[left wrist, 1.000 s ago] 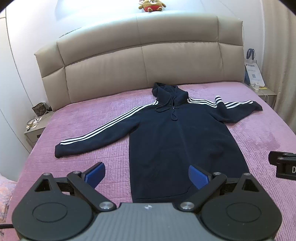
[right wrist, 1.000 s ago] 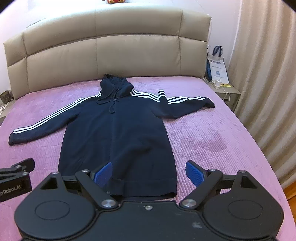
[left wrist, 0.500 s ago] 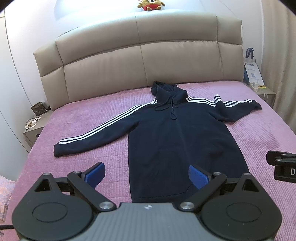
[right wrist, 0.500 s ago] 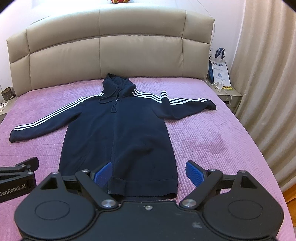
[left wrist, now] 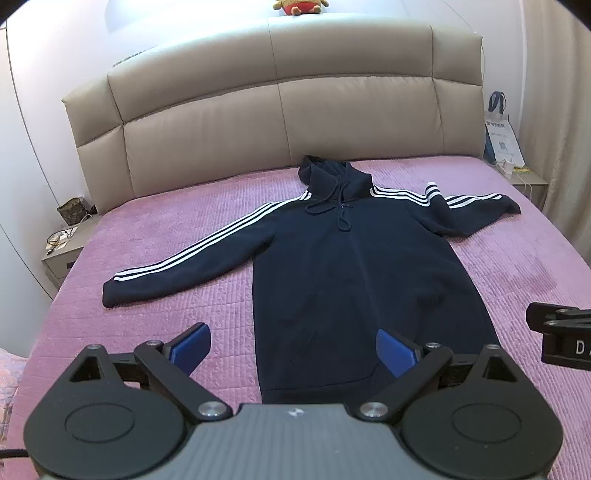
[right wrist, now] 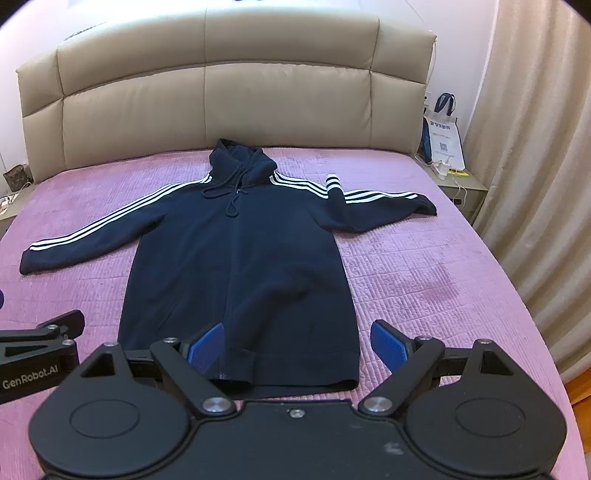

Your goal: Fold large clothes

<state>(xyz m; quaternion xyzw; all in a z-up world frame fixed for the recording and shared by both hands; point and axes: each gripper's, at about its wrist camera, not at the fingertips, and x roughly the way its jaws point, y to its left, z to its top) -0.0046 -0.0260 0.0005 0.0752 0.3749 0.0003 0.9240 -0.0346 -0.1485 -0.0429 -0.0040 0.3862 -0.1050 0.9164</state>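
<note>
1. Left claw point(left wrist: 293, 350) spread wide, empty, above the hoodie point(left wrist: 351, 280) hem at the bed's point(left wrist: 166, 221) foot edge.
2. Right claw point(right wrist: 297, 345) spread wide, empty, over the hem's right part.
3. Hoodie lay flat mid-bed, sleeves out, hood toward the headboard point(right wrist: 221, 99).
4. Nightstand point(right wrist: 461, 184) beside the bed's right head corner.

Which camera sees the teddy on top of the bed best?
The left wrist view. The plush toy sits in sight on the headboard, brown and yellow with red. In the right wrist view it is cut off at the top edge.
</note>
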